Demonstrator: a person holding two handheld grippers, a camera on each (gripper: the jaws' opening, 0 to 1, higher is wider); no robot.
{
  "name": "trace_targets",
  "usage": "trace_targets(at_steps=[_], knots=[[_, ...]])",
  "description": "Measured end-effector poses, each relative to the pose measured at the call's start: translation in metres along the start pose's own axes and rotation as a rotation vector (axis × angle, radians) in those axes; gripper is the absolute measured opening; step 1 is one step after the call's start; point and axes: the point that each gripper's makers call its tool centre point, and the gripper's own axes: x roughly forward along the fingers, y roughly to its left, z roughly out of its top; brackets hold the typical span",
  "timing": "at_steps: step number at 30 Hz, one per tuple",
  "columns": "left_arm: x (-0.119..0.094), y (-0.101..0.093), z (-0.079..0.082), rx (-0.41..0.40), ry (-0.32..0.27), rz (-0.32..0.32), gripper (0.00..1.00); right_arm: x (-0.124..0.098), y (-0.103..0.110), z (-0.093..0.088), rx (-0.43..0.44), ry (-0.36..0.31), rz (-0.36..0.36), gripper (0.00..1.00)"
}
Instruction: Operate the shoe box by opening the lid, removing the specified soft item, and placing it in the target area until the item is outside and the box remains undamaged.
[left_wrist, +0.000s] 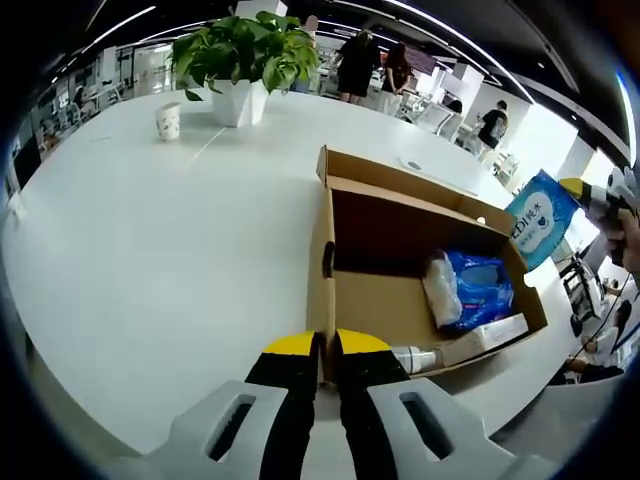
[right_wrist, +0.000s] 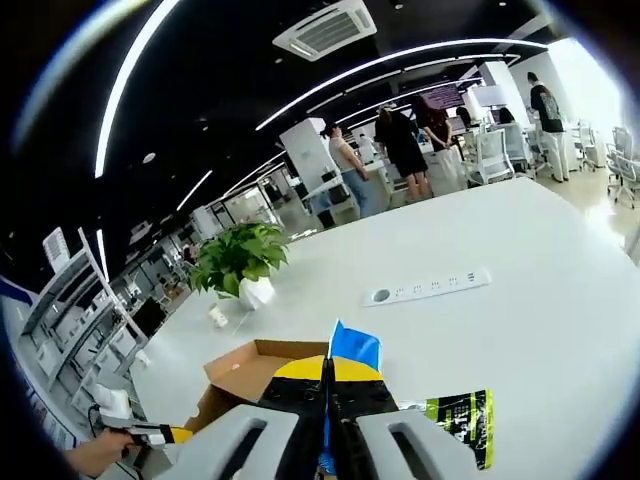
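risk sat at the right gripper (right_wrist: 328, 385): its jaws were closed on one edge of the blue soft pack (right_wrist: 354, 348), lifted beyond the shoe box (left_wrist: 400, 270); that pinch could slip and drop it. left gripper (left_wrist: 325, 345) was shut on the box wall, and hard squeezing might crease the cardboard.

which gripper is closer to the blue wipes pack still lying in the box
Left. The left gripper is shut on the box's near wall, with the blue pack just inside. The right gripper is off beyond the far side, holding another pack up.
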Motion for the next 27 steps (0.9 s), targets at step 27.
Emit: trace_targets(at_steps=[27], knots=[[0.002, 0.001, -0.001, 0.000, 0.001, 0.000, 0.04, -0.001, -0.069, -0.019, 0.063, -0.006, -0.121, 0.00]])
